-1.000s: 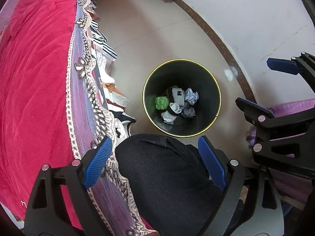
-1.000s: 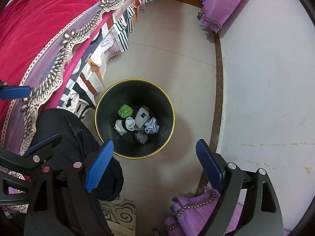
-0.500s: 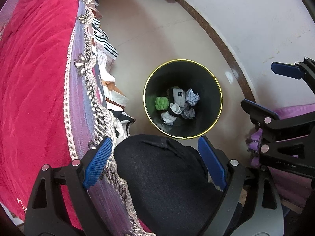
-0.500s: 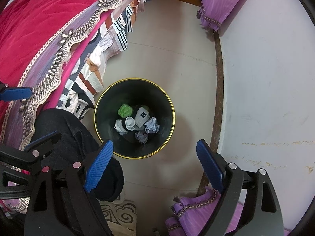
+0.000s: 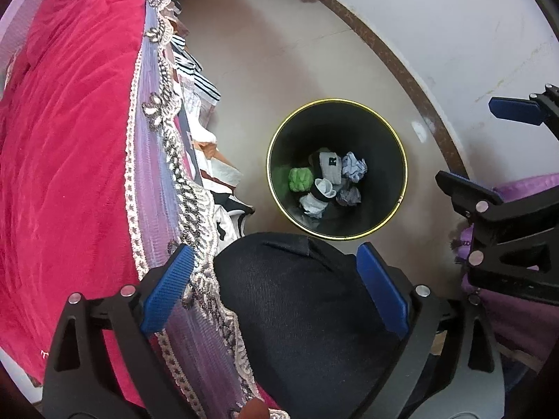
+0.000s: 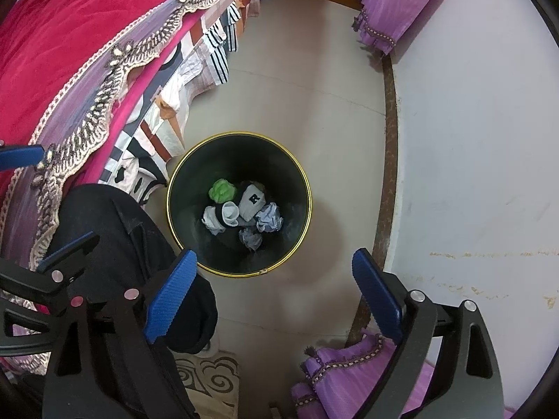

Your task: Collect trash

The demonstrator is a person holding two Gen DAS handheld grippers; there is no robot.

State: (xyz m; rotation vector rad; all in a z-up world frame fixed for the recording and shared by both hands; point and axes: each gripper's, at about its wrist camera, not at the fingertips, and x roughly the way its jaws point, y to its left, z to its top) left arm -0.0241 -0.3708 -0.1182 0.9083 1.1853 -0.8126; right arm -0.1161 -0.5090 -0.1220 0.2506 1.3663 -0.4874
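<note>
A: Both claws have spread a bit wider than a moment ago and are opening now; the hands and the bin haven't shifted.

B: Anything in the jaws?

A: No. left gripper [image 5: 276, 291] points steeply down, blue pads wide apart, only the person's dark-trousered knee [image 5: 300, 314] behind the gap, nothing pinched. right gripper [image 6: 276, 295] same: pads wide apart, bare floor [image 6: 297, 80] showing between them, holding nothing.

B: Where's the trash?

A: All in the bin [image 6: 181, 178]. Black round bin with a gold rim, standing upright on the floor just past the fingertips in both views. At the bottom: 1 green crumpled ball [image 6: 222, 190], 1 white piece marked with a black R [image 6: 252, 200], 2 pale crumpled paper wads [image 6: 269, 217], and a white-and-black rolled piece [image 6: 223, 214]. They touch each other in 1 cluster.

B: Surroundings?

A: Bed with red cover [image 5: 70, 139] and lace trim along the bin's left, striped clothes [image 6: 216, 49] hanging out under its edge. White wall [image 6: 471, 139] with a brown skirting strip on the right. Purple curtain [image 6: 380, 7] farther back, wooden cabinet beside it. Patterned mat [image 6: 206, 377] near the person's foot.
</note>
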